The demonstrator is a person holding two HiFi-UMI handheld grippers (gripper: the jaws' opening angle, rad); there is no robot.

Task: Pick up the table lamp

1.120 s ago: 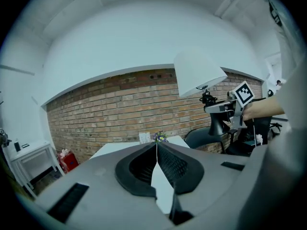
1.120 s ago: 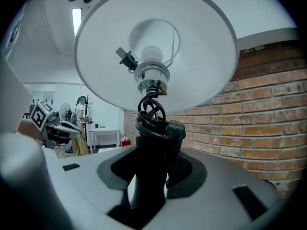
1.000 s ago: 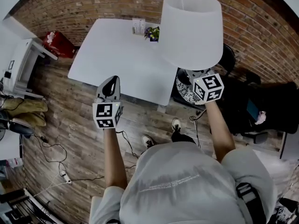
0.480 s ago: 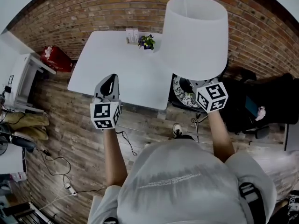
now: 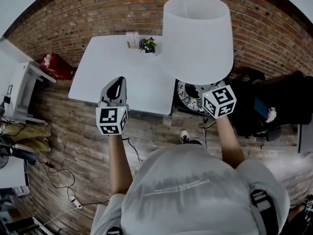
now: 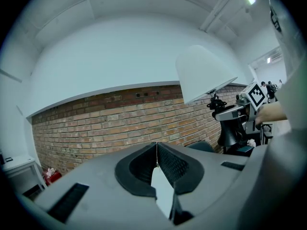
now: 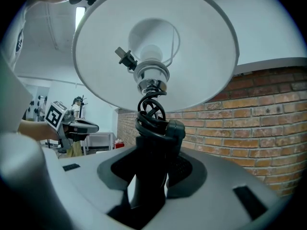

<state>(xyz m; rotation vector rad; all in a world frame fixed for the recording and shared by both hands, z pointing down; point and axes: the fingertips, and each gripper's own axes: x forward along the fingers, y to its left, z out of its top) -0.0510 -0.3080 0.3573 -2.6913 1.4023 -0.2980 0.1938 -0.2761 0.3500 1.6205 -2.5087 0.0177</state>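
Note:
The table lamp has a big white shade (image 5: 196, 35) and a black stem (image 7: 149, 162) with its cord coiled round it. It is held up in the air, to the right of the white table (image 5: 122, 72). My right gripper (image 7: 149, 176) is shut on the black stem just under the bulb socket (image 7: 151, 78). In the head view that gripper (image 5: 209, 88) is mostly hidden under the shade. My left gripper (image 5: 114, 89) hovers over the table's near edge, shut with nothing between its jaws. The left gripper view shows the lamp shade (image 6: 204, 73) at the upper right.
A small potted plant (image 5: 146, 45) and a white card holder (image 5: 131, 39) stand at the table's far edge by the brick wall (image 5: 98, 9). A dark chair (image 5: 274, 106) stands to the right, a red bag (image 5: 54, 65) at the left, cables (image 5: 54, 155) on the wooden floor.
The view has shifted a little, and the lamp with my right gripper sits slightly more to the left in the picture. The left gripper keeps its place over the table edge.

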